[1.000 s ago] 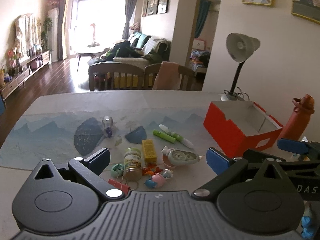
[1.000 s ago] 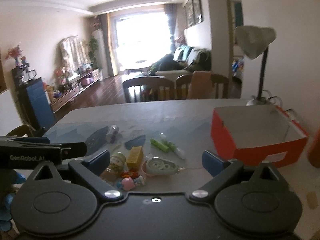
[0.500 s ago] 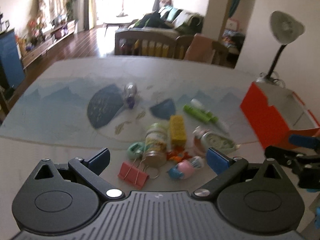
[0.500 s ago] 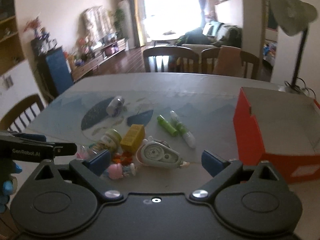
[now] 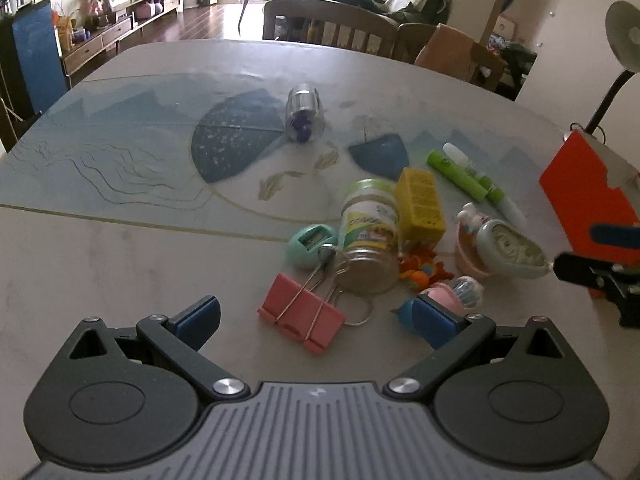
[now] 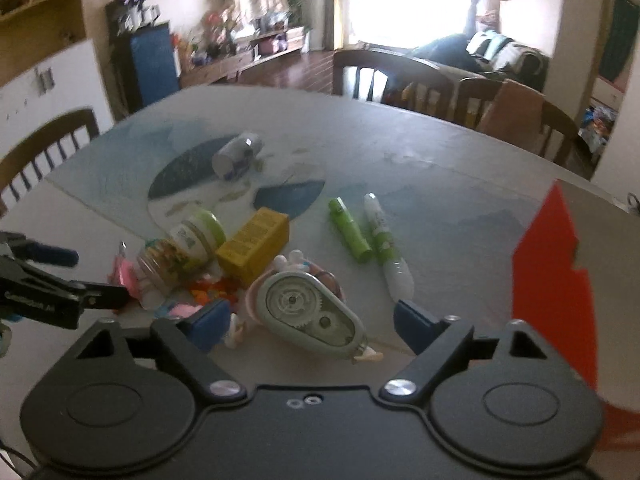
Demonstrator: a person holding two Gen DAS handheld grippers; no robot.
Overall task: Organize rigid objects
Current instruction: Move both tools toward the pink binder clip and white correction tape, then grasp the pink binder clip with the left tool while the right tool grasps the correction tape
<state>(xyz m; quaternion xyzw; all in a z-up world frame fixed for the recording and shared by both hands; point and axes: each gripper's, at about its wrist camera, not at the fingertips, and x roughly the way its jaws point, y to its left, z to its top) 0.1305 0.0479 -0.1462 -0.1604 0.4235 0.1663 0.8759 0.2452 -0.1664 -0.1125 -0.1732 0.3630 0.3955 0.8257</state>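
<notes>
The grey-green teardrop-shaped plastic correction-tape dispenser lies flat on the grey table, at the right edge of the clutter, resting partly on a small pink round dish. It looks light, stiff and smooth-shelled, so it would probably slide if nudged; the flat sides across its wide body seem the safest place to pinch, not the thin tip at 5 o'clock. A yellow cardboard box sits at its 11 o'clock, and two green markers at 1 o'clock. The right gripper is spread wide and empty, its blue pads flanking the dispenser without clearly touching it. The left gripper is likewise spread and empty, framing a pink metal binder clip. A red open cardboard box stands at 3 o'clock.
</notes>
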